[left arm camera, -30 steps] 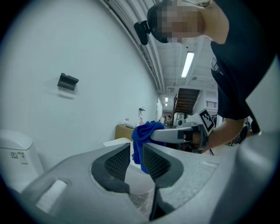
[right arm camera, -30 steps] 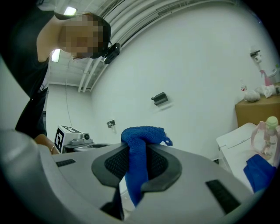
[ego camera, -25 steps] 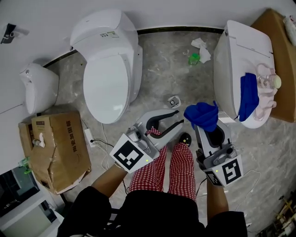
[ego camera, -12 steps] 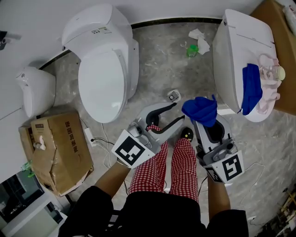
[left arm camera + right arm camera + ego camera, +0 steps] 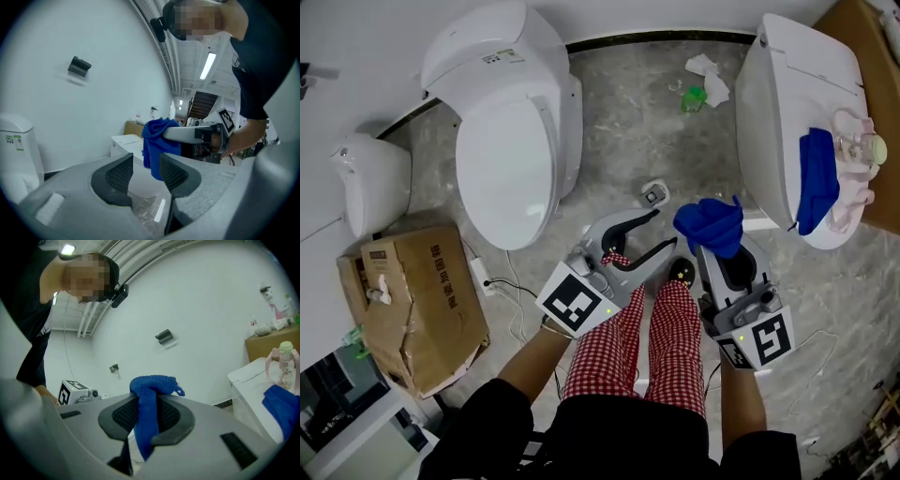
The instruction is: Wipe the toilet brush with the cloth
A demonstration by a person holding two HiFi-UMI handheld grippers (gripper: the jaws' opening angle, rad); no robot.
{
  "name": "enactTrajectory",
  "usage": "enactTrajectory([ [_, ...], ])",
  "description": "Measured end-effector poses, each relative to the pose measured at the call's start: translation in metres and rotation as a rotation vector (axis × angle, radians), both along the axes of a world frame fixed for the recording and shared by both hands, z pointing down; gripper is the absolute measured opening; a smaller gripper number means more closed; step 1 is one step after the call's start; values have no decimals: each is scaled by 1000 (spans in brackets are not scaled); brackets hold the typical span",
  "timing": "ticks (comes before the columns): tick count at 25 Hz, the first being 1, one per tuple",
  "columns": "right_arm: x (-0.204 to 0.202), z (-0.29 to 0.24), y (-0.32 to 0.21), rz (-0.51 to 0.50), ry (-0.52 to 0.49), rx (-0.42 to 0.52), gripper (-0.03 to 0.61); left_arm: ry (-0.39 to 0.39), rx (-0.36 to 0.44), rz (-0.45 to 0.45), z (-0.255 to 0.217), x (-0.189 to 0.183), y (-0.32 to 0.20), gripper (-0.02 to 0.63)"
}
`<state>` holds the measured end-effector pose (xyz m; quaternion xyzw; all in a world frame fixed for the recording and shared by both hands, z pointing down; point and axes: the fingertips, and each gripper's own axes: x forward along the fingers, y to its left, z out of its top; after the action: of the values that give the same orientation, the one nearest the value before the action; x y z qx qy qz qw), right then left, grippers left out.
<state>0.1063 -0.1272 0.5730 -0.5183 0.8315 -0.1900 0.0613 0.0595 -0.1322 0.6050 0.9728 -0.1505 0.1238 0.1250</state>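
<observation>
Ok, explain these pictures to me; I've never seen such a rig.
No robot here: a person holds a two-jaw claw in each hand. One picture comes from a camera on their head, looking down; the other two ride on the claws. The right claw pinches a crumpled blue cloth. The left claw has just been opening, nothing between its jaws. On the grey marbled floor stand white toilets and a torn brown cardboard box; a second blue cloth lies on the right-hand toilet.

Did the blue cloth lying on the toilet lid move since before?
No. The blue cloth lies on the same part of the toilet lid, right beside the pink bottle, just as before.
</observation>
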Motion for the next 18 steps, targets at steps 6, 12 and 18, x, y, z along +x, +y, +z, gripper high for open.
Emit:
enactTrajectory([
  [6,-5,16,-2,-3,12,-12,74,-10,-3,16,14,0,2,156],
  [12,-6,23,-4,1,8,-11,74,-9,-14,9,24,0,-2,156],
  [18,-5,32,-6,10,7,-17,74,2,-45,7,36,4,-3,158],
])
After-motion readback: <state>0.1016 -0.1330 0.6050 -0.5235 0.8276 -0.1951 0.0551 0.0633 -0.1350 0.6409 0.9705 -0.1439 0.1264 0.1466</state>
